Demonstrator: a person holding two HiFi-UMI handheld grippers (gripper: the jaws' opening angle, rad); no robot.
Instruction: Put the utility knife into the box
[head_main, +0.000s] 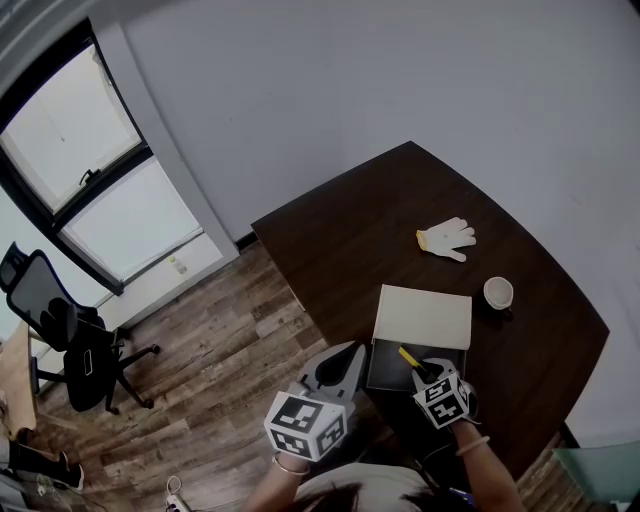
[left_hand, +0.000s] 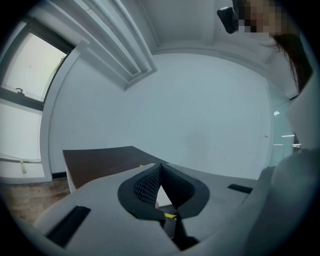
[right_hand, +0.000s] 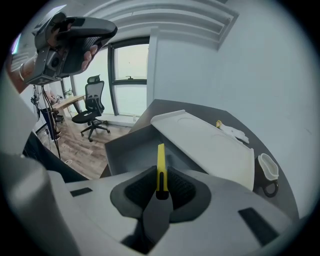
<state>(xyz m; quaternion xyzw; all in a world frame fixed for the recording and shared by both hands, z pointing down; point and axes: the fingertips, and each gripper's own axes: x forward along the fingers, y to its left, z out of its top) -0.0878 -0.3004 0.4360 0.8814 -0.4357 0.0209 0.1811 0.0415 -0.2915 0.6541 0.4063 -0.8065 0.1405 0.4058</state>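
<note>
Right claw (right_hand: 161, 189) clamps the slim yellow plastic utility knife (right_hand: 160, 162) over the open grey rectangular box (right_hand: 126, 146).
Knife juts out of the claw toward 12 o'clock; left claw (left_hand: 159, 169) closed, empty.

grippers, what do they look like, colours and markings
Both are light grey plastic: the left gripper and right gripper each carry a white cube with black square markers. Each claw has black textured pads. A thin bracelet circles each wrist.
</note>
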